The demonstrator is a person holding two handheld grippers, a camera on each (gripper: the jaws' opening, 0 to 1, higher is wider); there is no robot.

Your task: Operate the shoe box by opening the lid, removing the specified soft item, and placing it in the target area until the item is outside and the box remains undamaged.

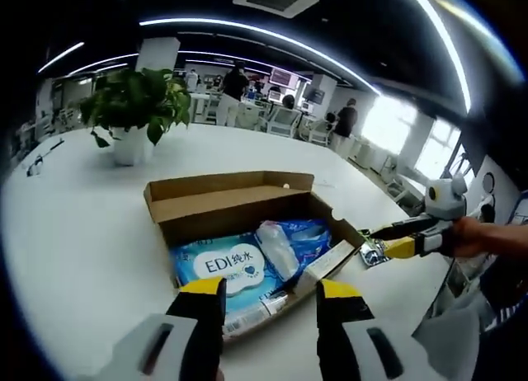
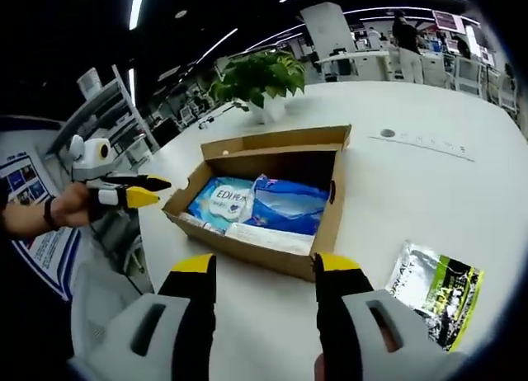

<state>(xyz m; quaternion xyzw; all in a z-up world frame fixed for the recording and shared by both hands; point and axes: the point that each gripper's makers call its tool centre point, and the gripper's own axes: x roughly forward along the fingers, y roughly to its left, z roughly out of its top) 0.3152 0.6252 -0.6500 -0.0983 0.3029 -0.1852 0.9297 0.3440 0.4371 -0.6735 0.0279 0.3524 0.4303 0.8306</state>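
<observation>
The brown shoe box (image 1: 235, 214) lies on the white table with its lid folded back. Inside, a light-blue "EDI" wipes pack (image 1: 224, 267) rests beside a crinkled blue plastic pack (image 1: 297, 235). My left gripper (image 1: 271, 290) is open, just short of the box's near side and holding nothing. In the right gripper view the box (image 2: 336, 220) holds the wipes pack (image 2: 219, 199) and the blue pack (image 2: 289, 206). My right gripper (image 2: 264, 267) is open and hovers before the box's front wall. Each gripper shows at the box's side in the other's view: right gripper (image 1: 375, 232), left gripper (image 2: 158, 187).
A silver and green packet (image 2: 433, 290) lies on the table to the right of the box, also seen as the packet (image 1: 375, 254). A potted plant (image 1: 136, 109) stands behind the box. A chair (image 2: 103, 311) is at the table edge. People are far back.
</observation>
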